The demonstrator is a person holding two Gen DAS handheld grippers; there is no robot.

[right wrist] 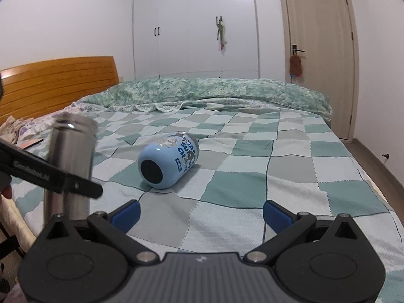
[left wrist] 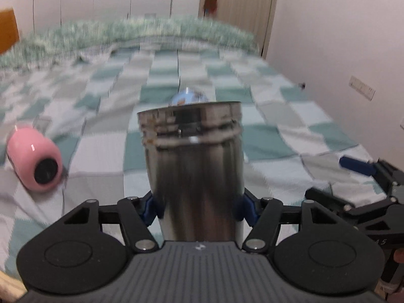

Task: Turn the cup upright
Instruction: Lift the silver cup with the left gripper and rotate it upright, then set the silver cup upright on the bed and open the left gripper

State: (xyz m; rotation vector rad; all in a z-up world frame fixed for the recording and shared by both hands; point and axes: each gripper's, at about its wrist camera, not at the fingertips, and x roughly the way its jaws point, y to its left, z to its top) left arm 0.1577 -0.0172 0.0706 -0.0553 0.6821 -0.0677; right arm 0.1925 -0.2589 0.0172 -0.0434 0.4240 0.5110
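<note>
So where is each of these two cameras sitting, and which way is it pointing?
Left wrist: on the left gripper, looking along its blue fingers, shut on the steel cup, across the checked bedspread; a pink cup lies left; the right gripper shows at right.
Right wrist: on the right gripper, open, facing a blue cup lying on its side, wardrobe and door beyond.
Shared: steel cup, blue cup, bedspread.

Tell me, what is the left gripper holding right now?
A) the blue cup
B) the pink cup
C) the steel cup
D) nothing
C: the left gripper has its blue pads pressed against both sides of the steel cup, while the pink cup and blue cup lie on the bed.
</note>
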